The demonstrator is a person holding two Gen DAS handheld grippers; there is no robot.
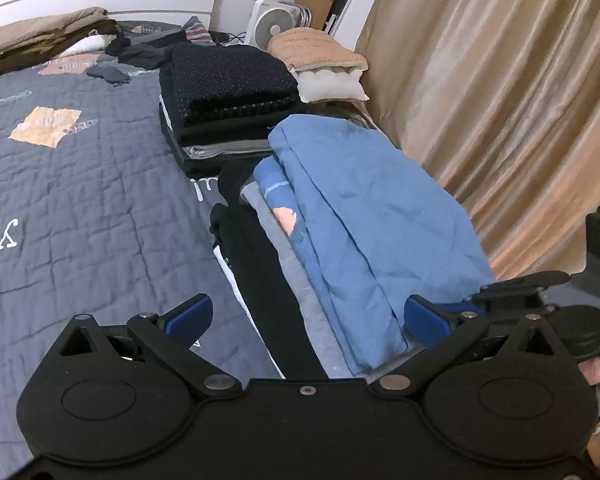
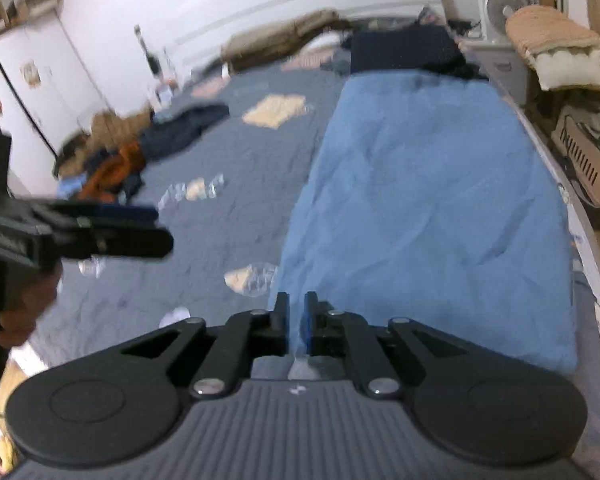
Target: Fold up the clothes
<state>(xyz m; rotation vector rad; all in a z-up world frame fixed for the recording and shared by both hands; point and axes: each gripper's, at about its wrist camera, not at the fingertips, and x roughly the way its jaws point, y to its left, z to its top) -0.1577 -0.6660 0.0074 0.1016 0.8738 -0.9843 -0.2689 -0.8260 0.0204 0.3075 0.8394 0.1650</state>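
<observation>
Matt, creased blue cloth garment

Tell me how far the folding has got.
Done: a dark folded stack and a nearer pile topped by the blue garment. In hand: right gripper pinches that garment's near edge; left gripper open. Left: a loose heap of clothes across the bed.

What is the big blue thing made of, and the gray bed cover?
The blue garment looks like thin matte woven cloth, maybe cotton; it creases finely. The gray bed cover looks like a padded quilt: stitched lines make puffy squares, with sewn-on patches.
</observation>
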